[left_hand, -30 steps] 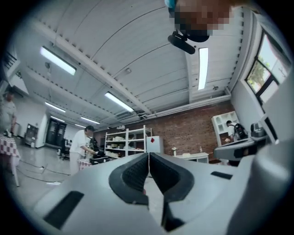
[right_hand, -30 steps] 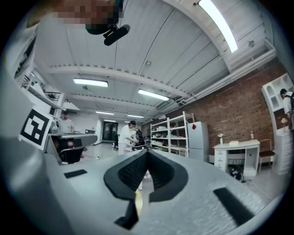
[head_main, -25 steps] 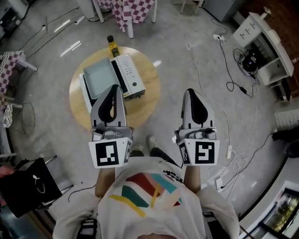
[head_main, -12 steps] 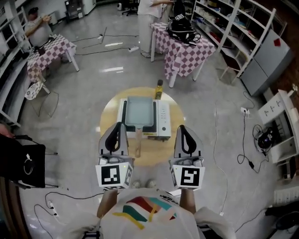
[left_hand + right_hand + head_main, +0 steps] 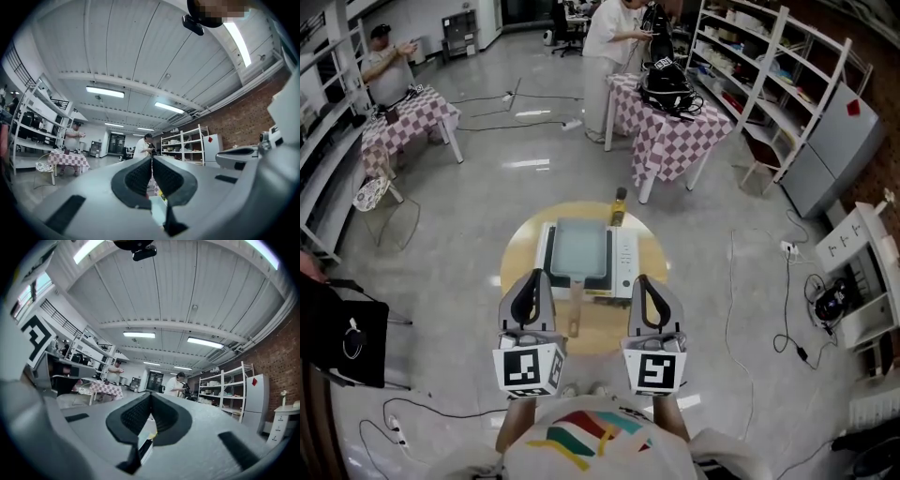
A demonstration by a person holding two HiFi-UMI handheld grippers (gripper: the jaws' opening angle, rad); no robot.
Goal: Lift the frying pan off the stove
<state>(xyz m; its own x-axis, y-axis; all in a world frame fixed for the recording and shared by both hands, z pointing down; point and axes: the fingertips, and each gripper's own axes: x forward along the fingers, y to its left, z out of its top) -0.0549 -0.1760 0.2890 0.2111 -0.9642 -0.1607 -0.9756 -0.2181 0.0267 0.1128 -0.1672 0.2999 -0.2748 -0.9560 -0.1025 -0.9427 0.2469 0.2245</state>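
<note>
A square grey frying pan (image 5: 579, 247) sits on a white portable stove (image 5: 625, 254) on a small round wooden table (image 5: 517, 272). Its wooden handle (image 5: 576, 307) points toward me. My left gripper (image 5: 533, 276) is just left of the handle and my right gripper (image 5: 642, 280) just right of it. Both hang over the table's near edge, apart from the pan. In the left gripper view the left gripper (image 5: 151, 160) has its pads together with nothing between them. The right gripper (image 5: 151, 395) looks the same in the right gripper view.
A yellow oil bottle (image 5: 619, 206) stands at the table's far edge behind the stove. Checked tables (image 5: 670, 108) (image 5: 403, 108) with people beside them stand further back, and shelving (image 5: 769, 75) is at right. Cables (image 5: 787, 281) trail on the floor; a black bag (image 5: 342, 337) is at left.
The table with the stove and pan has come from the upper left to straight ahead. Both grippers have swung round to face it and now flank the pan handle, closer together.
</note>
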